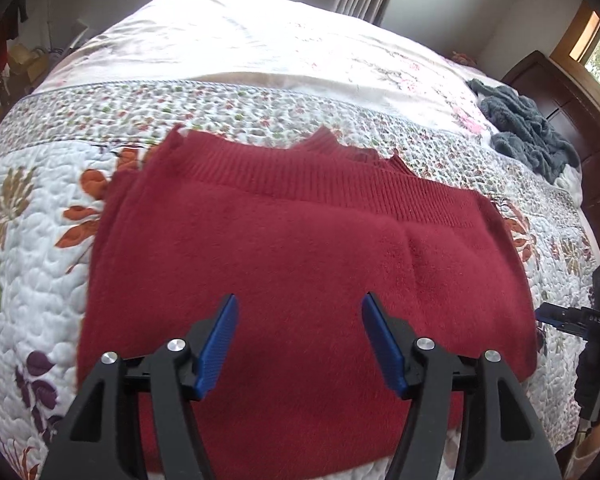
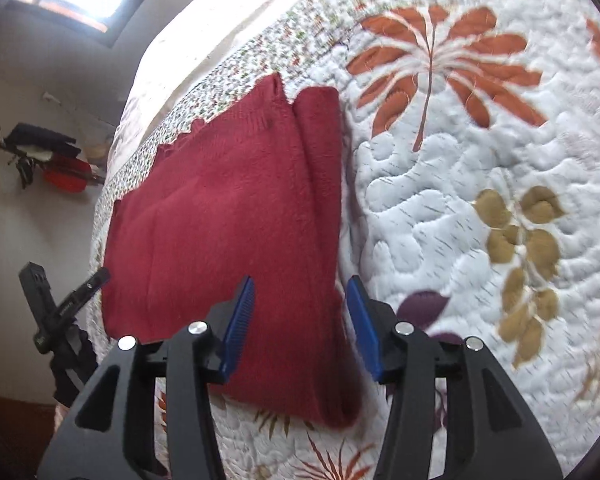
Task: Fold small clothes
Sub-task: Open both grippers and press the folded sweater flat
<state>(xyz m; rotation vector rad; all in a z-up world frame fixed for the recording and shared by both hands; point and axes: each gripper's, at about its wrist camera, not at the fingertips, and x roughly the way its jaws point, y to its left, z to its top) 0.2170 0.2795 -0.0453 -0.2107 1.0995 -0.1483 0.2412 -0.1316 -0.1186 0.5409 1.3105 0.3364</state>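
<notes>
A red knit sweater (image 1: 300, 232) lies folded flat on the quilted floral bedspread (image 1: 32, 240), its ribbed band along the far side. My left gripper (image 1: 300, 300) hovers open over the sweater's near half, with nothing between its blue pads (image 1: 216, 344). In the right wrist view the same sweater (image 2: 220, 208) shows a folded layer rolled along its right edge. My right gripper (image 2: 302, 280) is open just above that edge, one blue pad over red cloth and the other over the bedspread (image 2: 460, 200). Neither gripper holds cloth.
A grey-blue fluffy garment (image 1: 528, 132) lies bunched at the bed's far right, next to a dark wooden headboard (image 1: 572, 112). The right gripper's black body (image 1: 596, 320) shows at the sweater's right side. Beyond the bed's left side stands a wall with hanging things (image 2: 48, 152).
</notes>
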